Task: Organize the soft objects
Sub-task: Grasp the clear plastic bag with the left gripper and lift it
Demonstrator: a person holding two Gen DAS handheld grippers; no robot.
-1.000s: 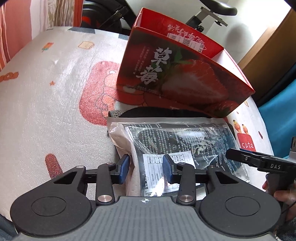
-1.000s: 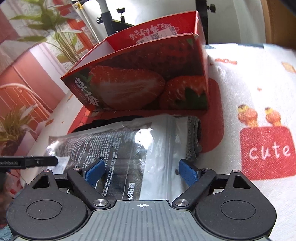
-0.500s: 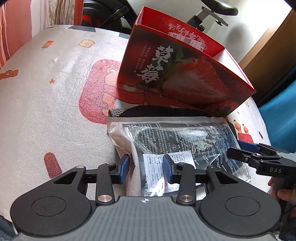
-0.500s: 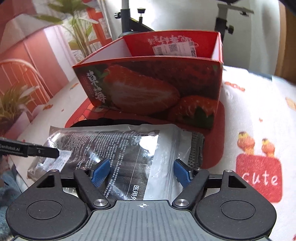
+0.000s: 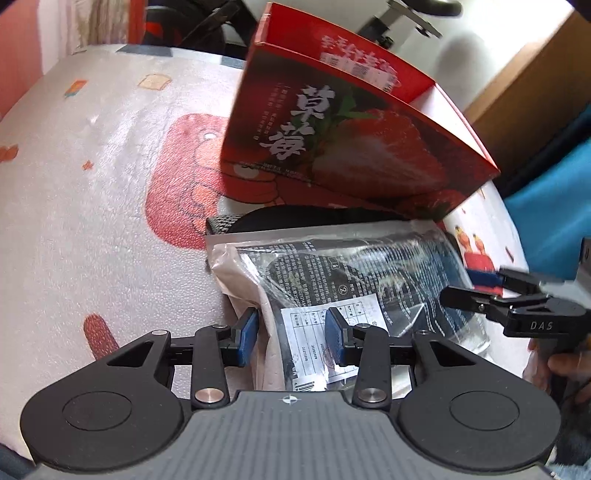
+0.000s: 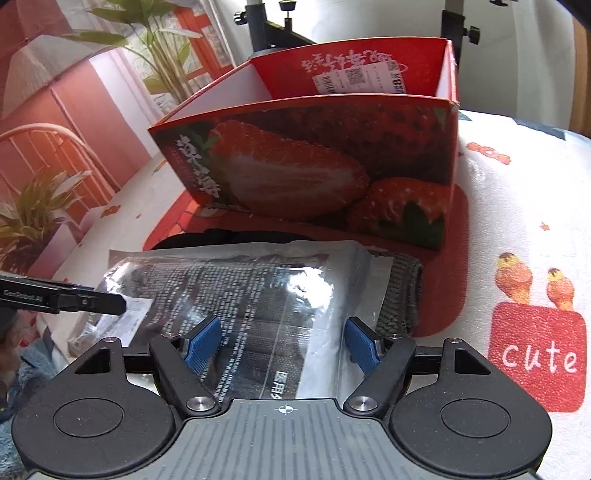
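A clear plastic bag of dark fabric with printed text (image 5: 354,280) lies on the patterned blanket in front of a red strawberry box (image 5: 343,147). My left gripper (image 5: 291,330) is part-closed around the bag's near end with the white label; the pads look close to the bag, contact unclear. My right gripper (image 6: 282,343) is open, its pads astride the bag's other end (image 6: 258,295). A grey knitted item (image 6: 400,295) and a black soft item (image 5: 295,219) lie under the bag. The open box (image 6: 317,162) looks empty inside.
The white blanket (image 5: 92,221) with red cartoon prints covers the surface. A "cute" print (image 6: 537,354) lies to the right. Black stands (image 6: 273,29) rise behind the box. A blue cloth (image 5: 554,192) hangs at far right.
My right gripper has moved in over the bag's end and turned to face the box more squarely. My left gripper has stayed at the label end with the same jaw gap.
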